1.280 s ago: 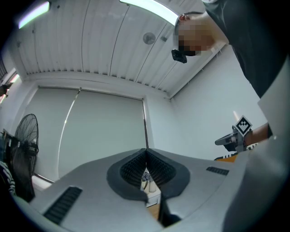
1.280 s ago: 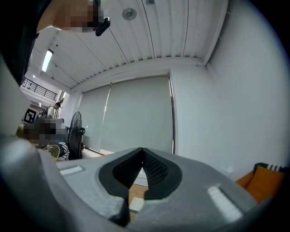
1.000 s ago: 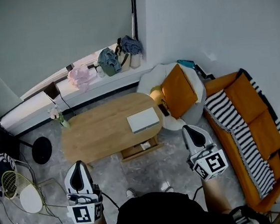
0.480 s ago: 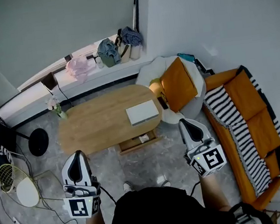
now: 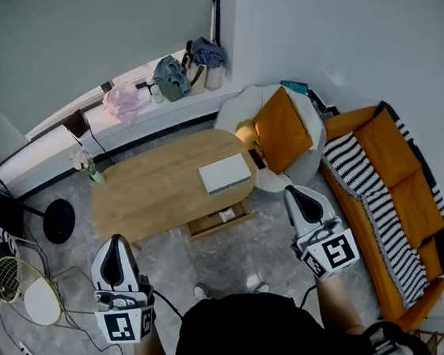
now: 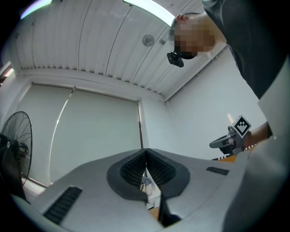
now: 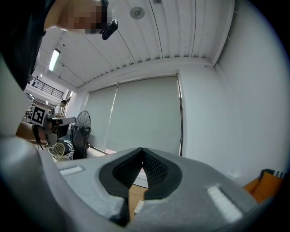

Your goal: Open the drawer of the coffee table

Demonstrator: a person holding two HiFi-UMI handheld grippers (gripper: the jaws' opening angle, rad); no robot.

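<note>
The oval wooden coffee table (image 5: 156, 196) stands in the middle of the head view, with a white box (image 5: 225, 174) on its right end. Under its near edge the drawer (image 5: 217, 220) juts out a little and shows small items inside. My left gripper (image 5: 113, 250) hangs shut and holding nothing, off the table's near left corner. My right gripper (image 5: 297, 197) is held to the right of the drawer, apart from it, also shut and holding nothing. In the left gripper view, the left gripper (image 6: 145, 153) has its ribbed pads (image 6: 132, 168) touching. The right gripper view shows the right gripper (image 7: 142, 153) the same way.
An orange sofa (image 5: 413, 211) with a striped blanket lines the right wall. A white beanbag with an orange cushion (image 5: 281, 136) sits off the table's right end. A black fan base (image 5: 57, 223), a wire stool (image 5: 24, 295) and floor cables lie at left. A small vase (image 5: 90, 170) stands at the table's left end.
The head camera has shifted slightly, so the room has slid a little in the picture. Both grippers stay shut and about where they were. The drawer has not moved.
</note>
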